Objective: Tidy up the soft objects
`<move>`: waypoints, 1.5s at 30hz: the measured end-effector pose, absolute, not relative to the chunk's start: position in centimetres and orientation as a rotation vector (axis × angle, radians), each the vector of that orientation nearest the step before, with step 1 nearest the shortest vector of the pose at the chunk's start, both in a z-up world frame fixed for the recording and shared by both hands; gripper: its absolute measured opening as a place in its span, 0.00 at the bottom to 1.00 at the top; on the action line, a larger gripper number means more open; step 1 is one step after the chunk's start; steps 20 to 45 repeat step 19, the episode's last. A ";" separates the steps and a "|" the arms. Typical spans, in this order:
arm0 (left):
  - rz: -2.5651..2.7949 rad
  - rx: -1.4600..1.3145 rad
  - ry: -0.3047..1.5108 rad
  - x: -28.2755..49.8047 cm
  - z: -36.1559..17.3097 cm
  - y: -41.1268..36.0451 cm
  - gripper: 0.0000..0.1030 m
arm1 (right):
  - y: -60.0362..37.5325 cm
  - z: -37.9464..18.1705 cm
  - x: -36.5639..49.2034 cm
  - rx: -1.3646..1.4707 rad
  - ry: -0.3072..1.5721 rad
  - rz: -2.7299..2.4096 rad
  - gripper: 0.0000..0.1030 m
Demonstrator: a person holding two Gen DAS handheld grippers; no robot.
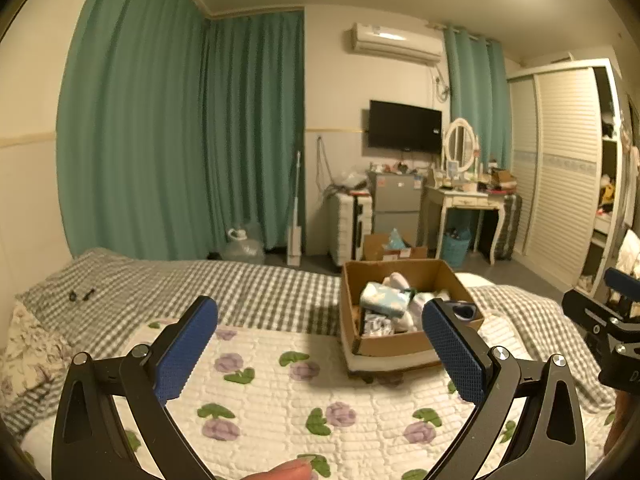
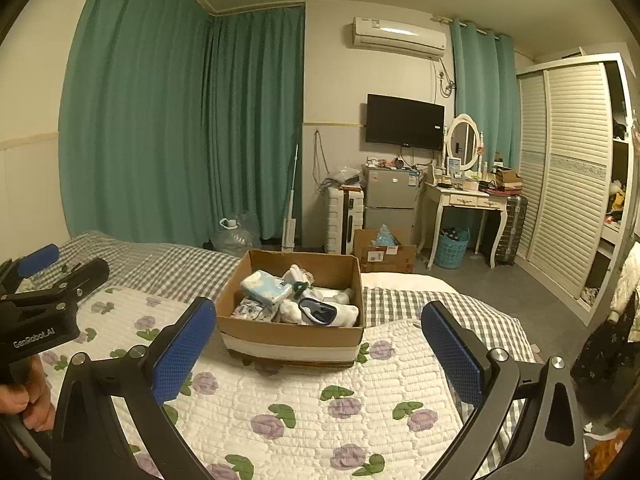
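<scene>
Resting on a bed (image 2: 192,268) at mid-frame: one open cardboard box (image 2: 292,334), set on a white quilt (image 2: 320,404) printed with purple flowers.

Box contents: soft items heaped together. A pale blue-and-white packet (image 2: 266,286) lies at the left of the heap, white socks (image 2: 344,314) at the right, a dark blue item (image 2: 318,309) on top of the socks. Smaller pieces below are too jumbled to tell apart.

Left hand-held gripper (image 1: 320,344): blue-padded fingers spread wide, nothing between them, held above the quilt in the lower frame; the box (image 1: 384,344) sits just beyond, right of centre. A fingertip (image 1: 288,470) shows at the bottom edge.

Right hand-held gripper (image 2: 318,344): fingers likewise spread wide and empty, the box centred just beyond them. The left unit appears at the left edge of this view, gripped by a hand (image 2: 24,400).

Bedding: grey-and-white checked sheet (image 1: 256,288) beneath the quilt.

Background, upper frame: green curtains (image 2: 160,120), wall air conditioner (image 2: 400,36), black television (image 2: 405,122), oval mirror (image 2: 464,142) on a white counter (image 2: 466,200), slatted wardrobe (image 2: 576,168) at right, second box (image 2: 384,254) on the floor.
</scene>
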State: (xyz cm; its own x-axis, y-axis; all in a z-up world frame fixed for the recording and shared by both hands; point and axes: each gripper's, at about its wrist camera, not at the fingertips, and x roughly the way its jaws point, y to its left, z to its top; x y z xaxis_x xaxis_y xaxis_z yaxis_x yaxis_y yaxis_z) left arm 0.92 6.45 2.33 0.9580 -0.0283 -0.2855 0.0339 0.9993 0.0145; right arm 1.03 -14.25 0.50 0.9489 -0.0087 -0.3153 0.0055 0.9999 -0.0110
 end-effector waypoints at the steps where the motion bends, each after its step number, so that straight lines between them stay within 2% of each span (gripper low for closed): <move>1: -0.027 0.023 0.290 0.9 2.3 6.4 1.00 | -14.3 0.4 1.0 -0.009 0.324 -0.009 1.00; 45: -0.037 0.043 0.321 1.3 1.5 5.5 1.00 | -14.5 0.0 1.3 -0.008 0.341 -0.021 1.00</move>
